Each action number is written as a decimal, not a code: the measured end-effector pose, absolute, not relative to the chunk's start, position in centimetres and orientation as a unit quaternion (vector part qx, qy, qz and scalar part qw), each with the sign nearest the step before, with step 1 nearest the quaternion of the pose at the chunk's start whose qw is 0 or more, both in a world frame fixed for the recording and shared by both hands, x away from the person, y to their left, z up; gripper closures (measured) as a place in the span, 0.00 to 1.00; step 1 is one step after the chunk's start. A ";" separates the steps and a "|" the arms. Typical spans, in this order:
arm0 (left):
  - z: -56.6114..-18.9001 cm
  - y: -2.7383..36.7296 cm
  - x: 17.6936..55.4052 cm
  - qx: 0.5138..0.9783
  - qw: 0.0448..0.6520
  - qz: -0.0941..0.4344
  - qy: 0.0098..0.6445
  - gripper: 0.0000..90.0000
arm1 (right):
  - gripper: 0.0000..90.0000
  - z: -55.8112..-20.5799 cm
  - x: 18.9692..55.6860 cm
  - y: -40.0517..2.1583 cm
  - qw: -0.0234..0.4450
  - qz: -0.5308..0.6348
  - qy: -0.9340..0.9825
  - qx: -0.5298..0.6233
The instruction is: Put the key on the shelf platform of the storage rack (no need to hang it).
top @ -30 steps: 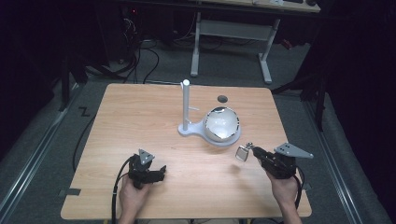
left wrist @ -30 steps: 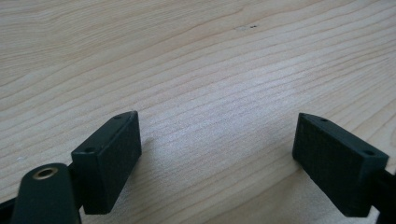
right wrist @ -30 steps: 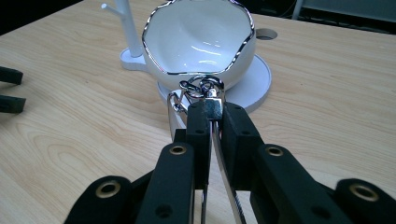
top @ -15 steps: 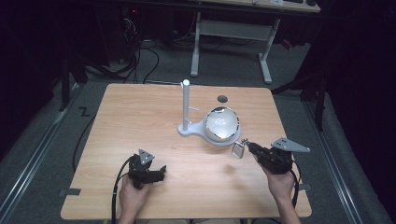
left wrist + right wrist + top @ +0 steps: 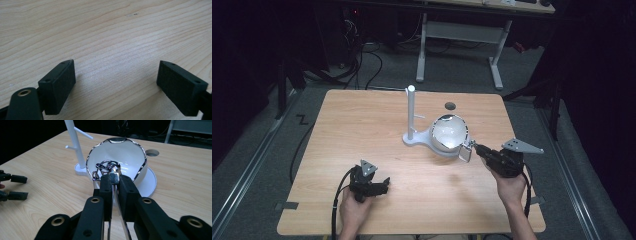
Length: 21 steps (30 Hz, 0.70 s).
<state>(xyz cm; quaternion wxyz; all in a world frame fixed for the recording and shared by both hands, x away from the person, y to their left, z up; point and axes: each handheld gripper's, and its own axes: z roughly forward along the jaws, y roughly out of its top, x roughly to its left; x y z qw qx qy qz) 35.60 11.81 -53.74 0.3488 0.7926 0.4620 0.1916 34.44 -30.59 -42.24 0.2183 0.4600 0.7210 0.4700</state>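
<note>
My right gripper (image 5: 477,148) (image 5: 115,181) is shut on a silver key ring clasp (image 5: 465,151) (image 5: 110,167), whose loops stick out past the jaw tips. The clasp hangs just at the near right rim of a white bowl with a silver edge (image 5: 449,132) (image 5: 140,167). The bowl sits on a white base that also carries an upright peg post (image 5: 411,112) (image 5: 75,142). My left gripper (image 5: 384,184) (image 5: 117,87) rests low on the wooden table near its front left. Its jaws stand wide apart with bare wood between them.
A round cable hole (image 5: 450,105) (image 5: 152,152) lies in the tabletop behind the bowl. The left gripper (image 5: 18,186) appears far off in the right gripper view. Beyond the wooden table (image 5: 362,130) the floor is dark, with cables and a white desk frame (image 5: 459,32).
The right gripper has moved left and slightly up with the key ring, bringing it to the bowl's rim. The left gripper has stayed put.
</note>
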 end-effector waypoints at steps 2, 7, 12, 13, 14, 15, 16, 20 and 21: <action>-53.7 11.8 35.6 0.792 0.349 0.192 0.462 0.18 | 0.91 -42.0 34.7 -30.5 0.219 0.470 0.722 0.459; -53.7 11.8 35.6 0.793 0.349 0.191 0.462 0.18 | 0.91 -41.6 35.4 -30.4 0.221 0.471 0.721 0.459; -53.7 11.8 35.6 0.793 0.349 0.191 0.462 0.18 | 0.91 -41.2 36.2 -30.2 0.222 0.467 0.723 0.458; -53.7 11.8 35.6 0.793 0.349 0.191 0.462 0.18 | 0.91 -41.0 36.6 -30.1 0.221 0.467 0.724 0.457; -53.7 11.8 35.6 0.793 0.349 0.191 0.462 0.18 | 0.91 -40.9 36.8 -30.1 0.219 0.469 0.723 0.458; -53.7 11.8 35.6 0.793 0.349 0.191 0.462 0.18 | 0.91 -40.9 36.8 -30.1 0.219 0.469 0.723 0.458; -53.7 11.8 35.6 0.793 0.349 0.192 0.462 0.18 | 0.91 -40.8 36.9 -30.1 0.216 0.472 0.721 0.458; -53.7 11.8 35.6 0.793 0.349 0.191 0.462 0.18 | 0.91 -40.4 38.0 -29.7 0.207 0.477 0.723 0.455; -53.7 11.8 35.6 0.793 0.349 0.191 0.462 0.18 | 0.91 -40.4 38.0 -29.7 0.207 0.477 0.723 0.455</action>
